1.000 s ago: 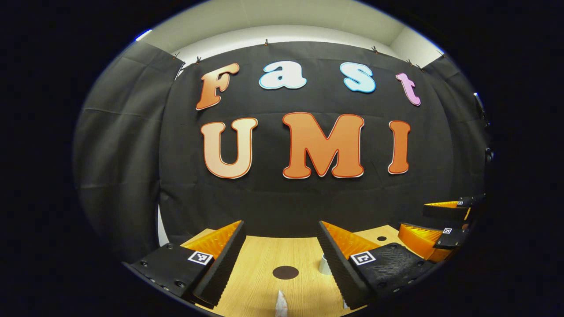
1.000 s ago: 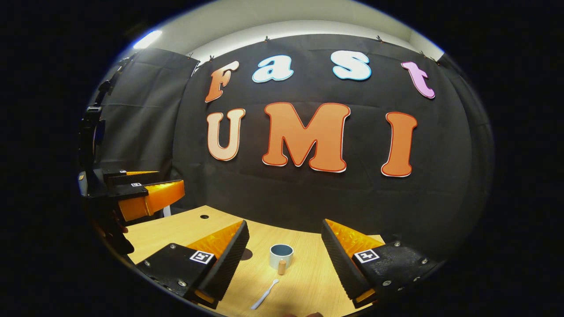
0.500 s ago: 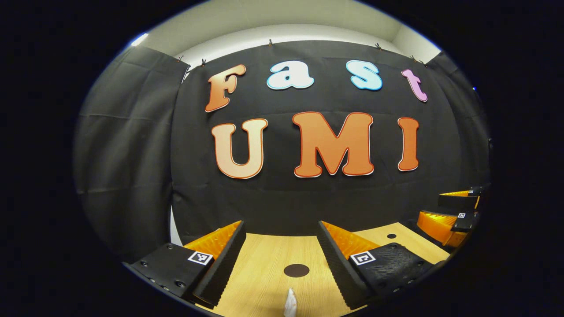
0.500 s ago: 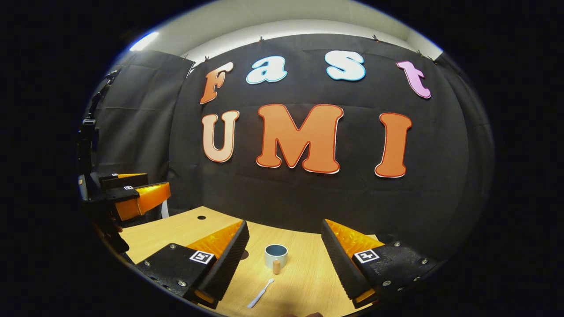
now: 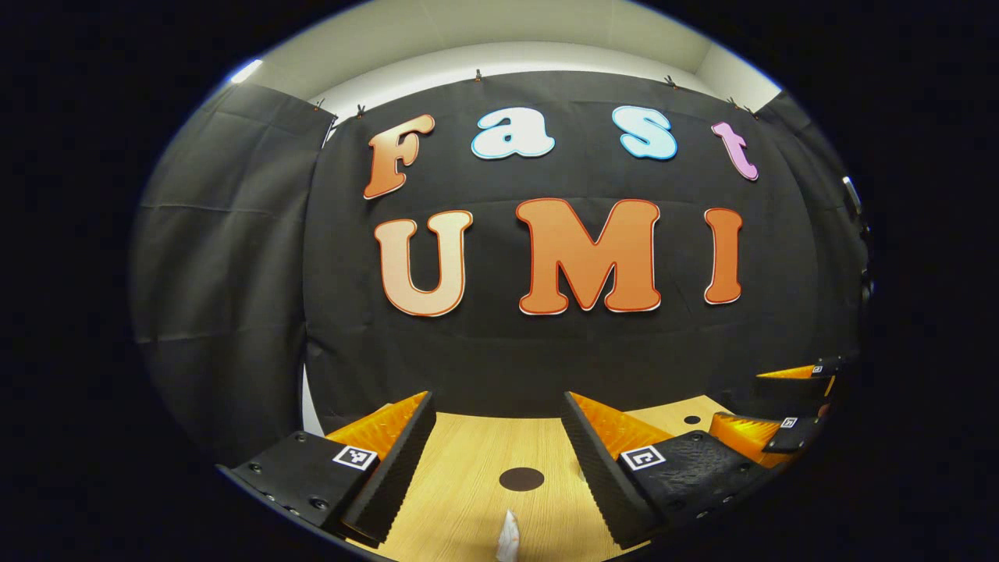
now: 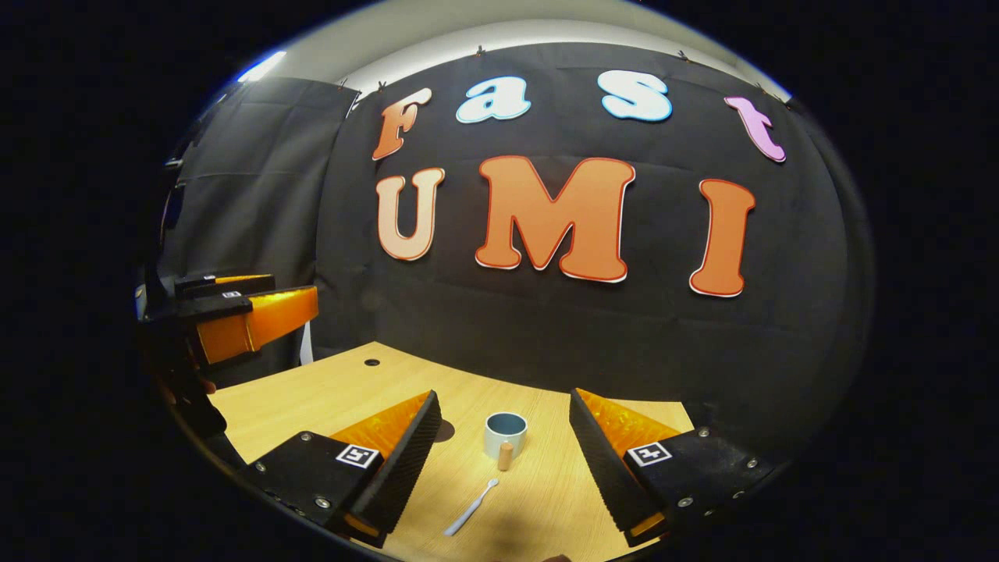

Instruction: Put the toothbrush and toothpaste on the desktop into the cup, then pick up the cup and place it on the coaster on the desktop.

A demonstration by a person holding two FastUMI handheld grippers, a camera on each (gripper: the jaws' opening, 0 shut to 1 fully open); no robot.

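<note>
right gripper point(image 6: 499, 445) dropped nearer wooden desk point(image 6: 328, 398); round cup point(image 6: 506, 434), slim toothbrush point(image 6: 471, 507) between spread fingers; left gripper point(image 5: 495, 445) agape over dark coaster point(image 5: 521, 478).

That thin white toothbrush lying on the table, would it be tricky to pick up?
Probably a little. The toothbrush lies flat on the desktop, so fingers must close low. It looks slim and light, so a nudge may slide or spin it. It looks rigid, so it should hold its shape.
</note>
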